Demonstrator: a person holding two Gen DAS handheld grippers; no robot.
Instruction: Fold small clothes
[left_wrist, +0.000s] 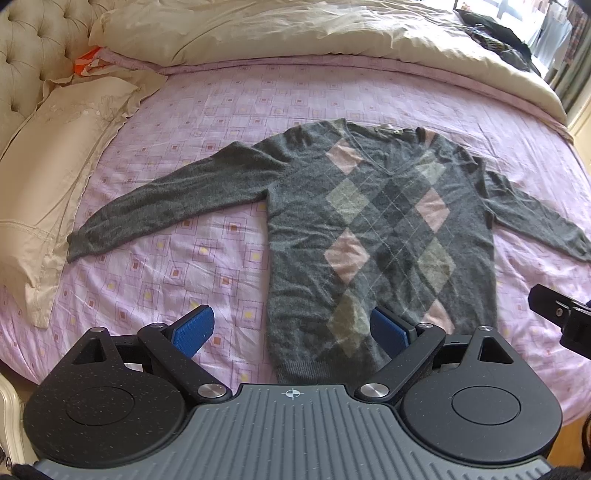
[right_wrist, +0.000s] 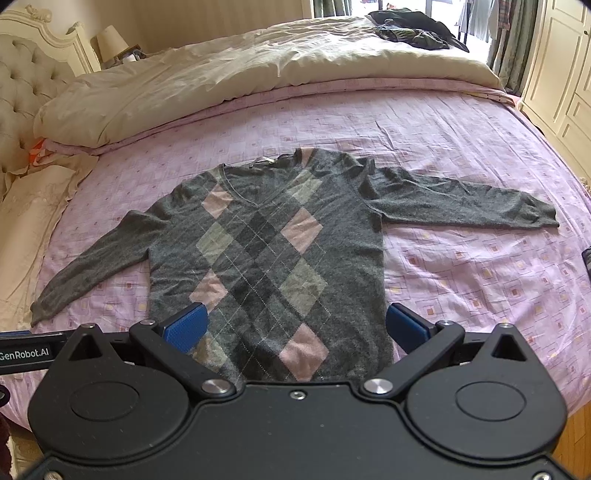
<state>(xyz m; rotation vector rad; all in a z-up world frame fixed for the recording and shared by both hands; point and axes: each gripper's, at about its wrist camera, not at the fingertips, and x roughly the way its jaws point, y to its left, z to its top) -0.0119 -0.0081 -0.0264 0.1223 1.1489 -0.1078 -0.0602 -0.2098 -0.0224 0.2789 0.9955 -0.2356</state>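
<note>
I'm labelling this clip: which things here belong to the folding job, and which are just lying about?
Job: sweater, spread flat on the sheet; left gripper and right gripper, both open.

Lying about: duvet, pillow, dark clothes, lamp.

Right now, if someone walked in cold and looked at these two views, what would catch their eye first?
First, the grey argyle sweater lying face up with both sleeves spread, in the middle of the pink patterned sheet. Then the two open grippers with blue pads, left gripper and right gripper, near its hem. Behind, a cream duvet is bunched along the far side.
</note>
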